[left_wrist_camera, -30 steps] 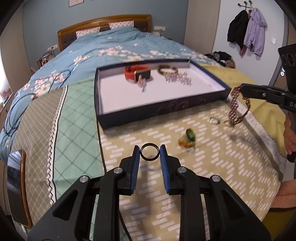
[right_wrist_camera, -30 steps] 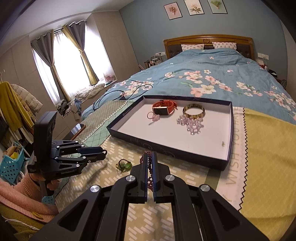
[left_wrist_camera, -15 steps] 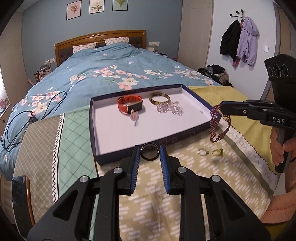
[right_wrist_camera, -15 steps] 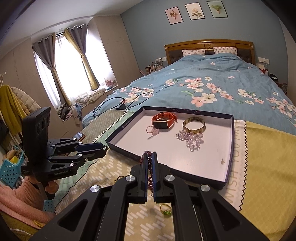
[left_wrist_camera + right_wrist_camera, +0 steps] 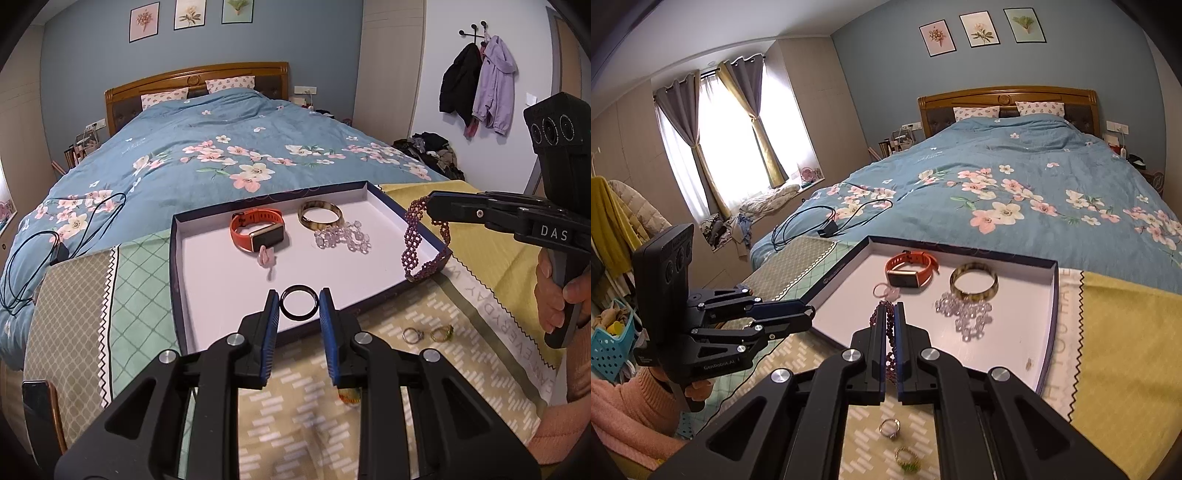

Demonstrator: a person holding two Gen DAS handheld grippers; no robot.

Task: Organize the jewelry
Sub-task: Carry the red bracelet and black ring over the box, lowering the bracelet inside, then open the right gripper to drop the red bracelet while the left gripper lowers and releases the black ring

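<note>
A home bedroom: a double bed (image 5: 221,155) with a wooden headboard (image 5: 1004,98) and blue floral duvet fills the middle of both views, three framed flower prints (image 5: 982,31) hang on the blue wall above, jackets (image 5: 480,85) on hooks at upper right, curtained window (image 5: 735,140) at left

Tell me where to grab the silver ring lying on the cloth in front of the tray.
Come straight down on the silver ring. It lies flat on the cloth, so pinch across the band from outside, away from its raised setting. The green ring beside it leaves little room on that side.
</note>
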